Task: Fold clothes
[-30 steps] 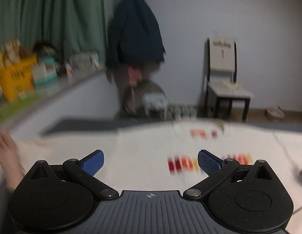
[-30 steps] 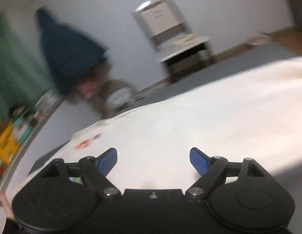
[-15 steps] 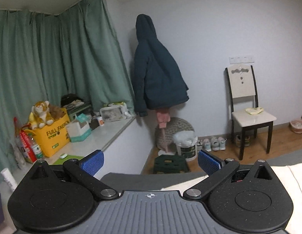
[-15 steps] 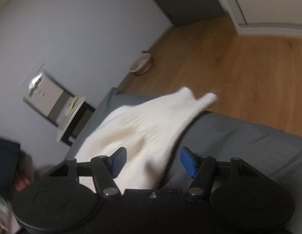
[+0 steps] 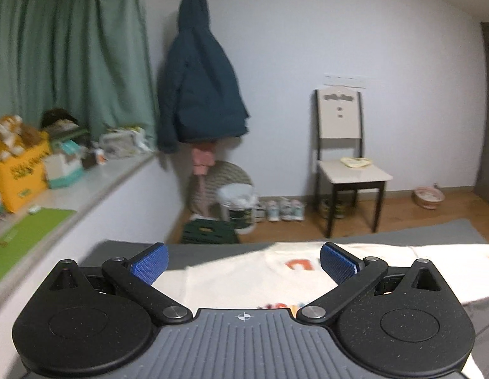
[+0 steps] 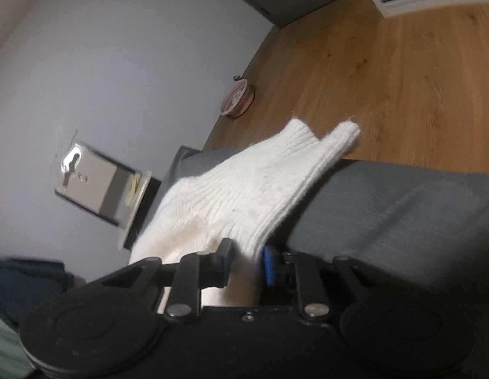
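Note:
A cream knit sweater [image 5: 238, 281] with orange and red print lies spread on a grey bed cover [image 5: 212, 248]. My left gripper [image 5: 242, 265] hovers over its near part, open, with nothing between the blue pads [image 5: 149, 265]. In the right wrist view, the sweater's white ribbed sleeve [image 6: 250, 186] stretches toward the edge of the grey cover [image 6: 402, 205]. My right gripper [image 6: 246, 257] is closing, with the sleeve's near end bunched between its pads and pinched there. The sleeve's cuff points off toward the floor.
A chair [image 5: 342, 158] stands by the far wall, a dark coat [image 5: 200, 94] hangs in the corner, and a white bucket [image 5: 238, 205] and shoes sit below. A ledge [image 5: 86, 189] with boxes runs left. Wooden floor [image 6: 386, 79] with a bowl [image 6: 238, 98] lies beyond the cover.
The right gripper swung from over the sweater's body to the sleeve at the cover's edge, and its jaws narrowed onto it. The left view dipped, bringing the sweater back in sight.

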